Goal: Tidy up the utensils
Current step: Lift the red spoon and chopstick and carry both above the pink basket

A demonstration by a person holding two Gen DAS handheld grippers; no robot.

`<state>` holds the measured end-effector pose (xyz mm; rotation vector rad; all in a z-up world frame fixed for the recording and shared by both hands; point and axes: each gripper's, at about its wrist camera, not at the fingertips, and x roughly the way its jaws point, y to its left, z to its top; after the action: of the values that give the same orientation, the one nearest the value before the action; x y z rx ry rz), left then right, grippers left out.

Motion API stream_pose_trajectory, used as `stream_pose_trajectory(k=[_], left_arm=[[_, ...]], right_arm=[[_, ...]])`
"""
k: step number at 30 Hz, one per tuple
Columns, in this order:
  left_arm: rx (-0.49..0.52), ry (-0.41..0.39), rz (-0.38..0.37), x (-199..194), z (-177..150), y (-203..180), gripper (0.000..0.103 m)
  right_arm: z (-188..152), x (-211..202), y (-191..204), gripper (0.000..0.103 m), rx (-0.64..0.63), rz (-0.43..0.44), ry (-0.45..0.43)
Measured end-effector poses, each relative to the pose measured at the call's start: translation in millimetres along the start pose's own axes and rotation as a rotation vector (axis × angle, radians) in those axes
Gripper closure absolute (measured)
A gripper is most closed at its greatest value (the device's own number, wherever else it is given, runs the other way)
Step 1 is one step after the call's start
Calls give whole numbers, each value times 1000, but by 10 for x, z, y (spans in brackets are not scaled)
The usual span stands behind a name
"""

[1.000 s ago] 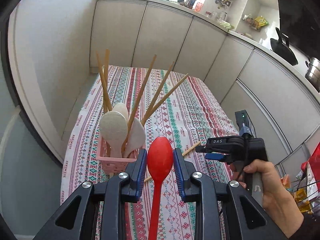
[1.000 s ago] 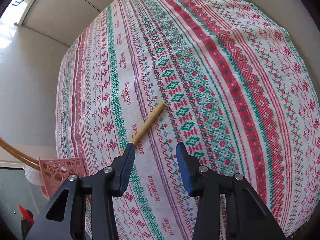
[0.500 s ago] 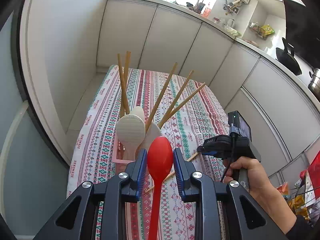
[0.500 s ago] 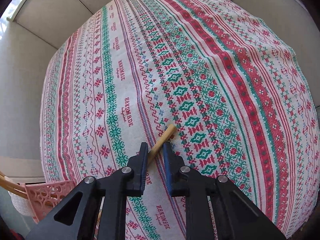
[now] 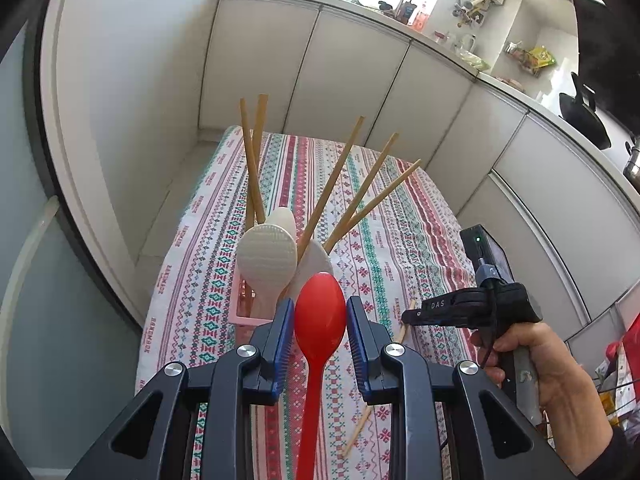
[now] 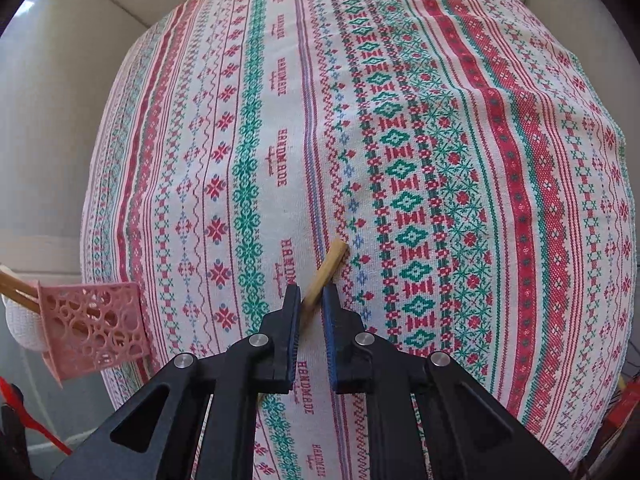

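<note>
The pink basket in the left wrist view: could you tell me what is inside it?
The pink basket holds five wooden chopsticks and three pale spoons; their lower ends are hidden.

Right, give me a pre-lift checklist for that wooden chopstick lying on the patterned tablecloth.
1. Wooden chopstick between the right gripper pads: ok.
2. Jaws finished closing: not ok, closing now.
3. Chopstick's far end free on the patterned tablecloth: ok.
4. Red plastic spoon sits between the left gripper pads: ok.
5. Pink perforated basket upright, reachable: ok.
6. Room in basket among the standing chopsticks: cannot tell.
</note>
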<state>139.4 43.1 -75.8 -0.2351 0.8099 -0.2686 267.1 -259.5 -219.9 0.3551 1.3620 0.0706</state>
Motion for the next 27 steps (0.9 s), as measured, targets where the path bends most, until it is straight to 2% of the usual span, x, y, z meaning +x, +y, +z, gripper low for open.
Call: stream_pose_trajectory(k=[6, 11, 15, 17, 20, 27], left_arm=[[7, -9, 6, -14, 1, 0, 76], [1, -30, 8, -49, 23, 39, 76], [-12, -71, 15, -124, 62, 85, 76], [-27, -95, 14, -177, 91, 118, 76], [-47, -148, 7, -287, 131, 138, 76], [-69, -377, 5, -571, 222, 131, 76]], right_arm=[[-3, 28, 150, 84, -18, -54, -32], [-44, 63, 305, 92, -109, -134, -86], [-161, -22, 317, 95, -127, -82, -109], [-253, -219, 353, 95, -149, -51, -157], [-411, -636, 429, 95, -202, -1, -261], [-764, -1485, 526, 95, -259, 121, -512]])
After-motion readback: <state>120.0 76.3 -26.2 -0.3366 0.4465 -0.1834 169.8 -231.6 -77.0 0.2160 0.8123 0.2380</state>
